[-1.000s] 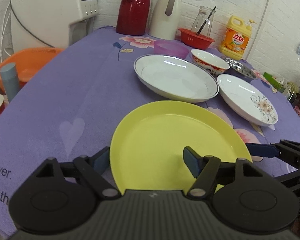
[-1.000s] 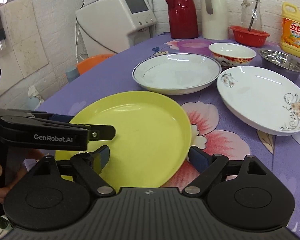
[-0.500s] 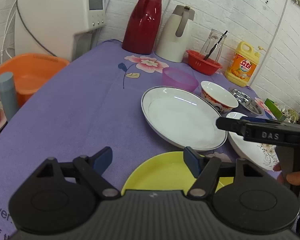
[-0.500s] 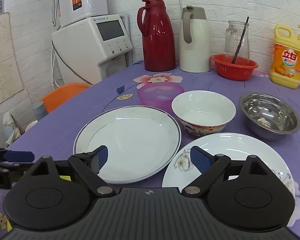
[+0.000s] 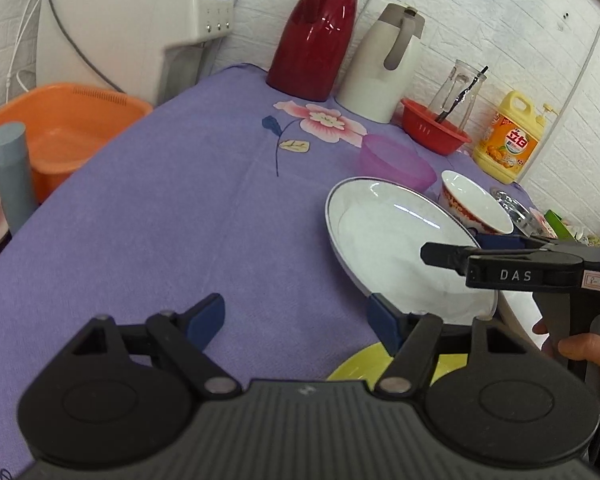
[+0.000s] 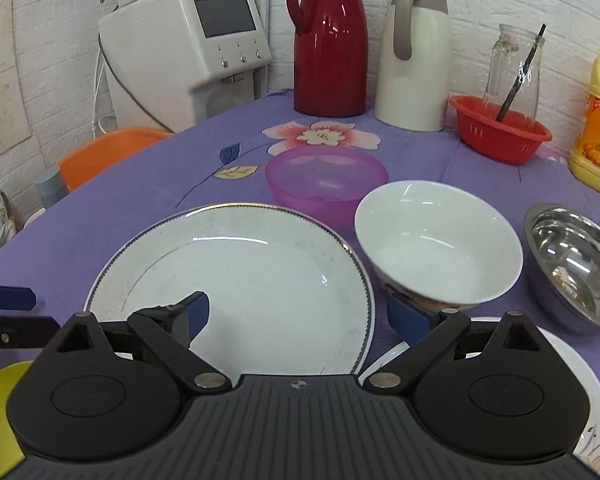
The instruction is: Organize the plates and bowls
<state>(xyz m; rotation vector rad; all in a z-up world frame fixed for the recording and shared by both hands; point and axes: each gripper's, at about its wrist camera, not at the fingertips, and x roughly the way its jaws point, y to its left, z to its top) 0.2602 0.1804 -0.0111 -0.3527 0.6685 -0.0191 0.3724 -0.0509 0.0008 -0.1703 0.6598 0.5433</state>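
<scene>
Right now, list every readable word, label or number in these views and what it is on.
"DAS": white letters on the side of the right claw.
"立白": label of the yellow detergent bottle, partly legible.
Small brand line above the screen of the white dispenser: too small to read.
Handwritten tag beside "DAS": illegible.
White print on the tablecloth: cut off.

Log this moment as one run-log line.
left gripper: open, empty | right gripper: open, over white plate | yellow plate: on table | nothing stacked
</scene>
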